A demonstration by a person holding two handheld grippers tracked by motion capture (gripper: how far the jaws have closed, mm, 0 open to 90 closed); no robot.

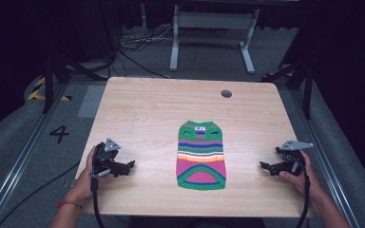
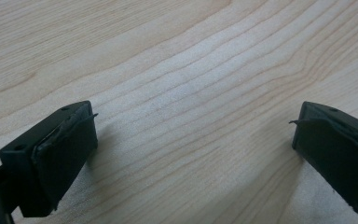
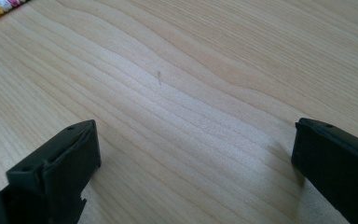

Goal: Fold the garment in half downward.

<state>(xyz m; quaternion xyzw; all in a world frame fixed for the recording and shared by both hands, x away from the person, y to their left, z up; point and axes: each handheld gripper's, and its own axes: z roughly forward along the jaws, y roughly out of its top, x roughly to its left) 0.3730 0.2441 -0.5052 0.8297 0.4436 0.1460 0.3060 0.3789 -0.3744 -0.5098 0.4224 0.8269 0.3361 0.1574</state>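
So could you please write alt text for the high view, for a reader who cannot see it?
A striped knit sweater lies flat mid-table, between the left gripper and right gripper, both hand-held and resting apart from it. A dark floor with cables lies beyond.

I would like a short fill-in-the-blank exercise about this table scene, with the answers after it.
1. The striped knitted garment lies flat on the ______ table.
2. The left gripper has its jaws ______.
3. The garment lies ______ the left gripper and the right gripper.

Missing words: wooden; open; between
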